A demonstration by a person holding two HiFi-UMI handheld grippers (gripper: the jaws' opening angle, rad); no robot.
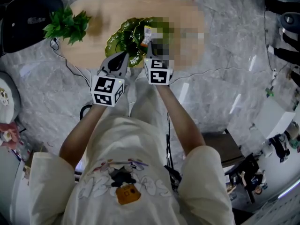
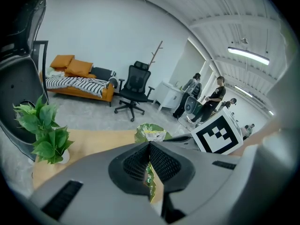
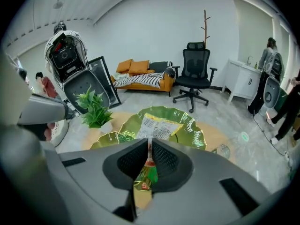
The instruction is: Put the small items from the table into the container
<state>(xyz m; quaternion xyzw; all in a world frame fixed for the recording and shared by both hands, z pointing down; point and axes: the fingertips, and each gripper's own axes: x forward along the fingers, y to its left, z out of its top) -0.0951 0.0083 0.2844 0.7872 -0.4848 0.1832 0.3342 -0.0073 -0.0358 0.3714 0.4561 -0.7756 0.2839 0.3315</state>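
Note:
A glossy green leaf-shaped dish (image 1: 119, 40) lies on the oval wooden table (image 1: 103, 6). My right gripper (image 1: 149, 43) is shut on a yellow-green snack packet (image 1: 147, 33) and holds it over the dish. In the right gripper view the packet (image 3: 157, 128), with a white barcode label, rises from the shut jaws of my right gripper (image 3: 150, 165) in front of the dish (image 3: 199, 132). My left gripper (image 1: 124, 55) is at the dish's near edge. In the left gripper view its jaws (image 2: 150, 170) are shut on a thin green glossy strip, apparently the dish's rim. The packet (image 2: 151, 134) shows beyond.
A small potted plant (image 1: 68, 25) stands at the table's left end. A black chair shell (image 1: 28, 15) sits beside it, and a cable runs over the marble floor. An office chair (image 3: 194, 71), a sofa and people (image 2: 206, 97) are farther off.

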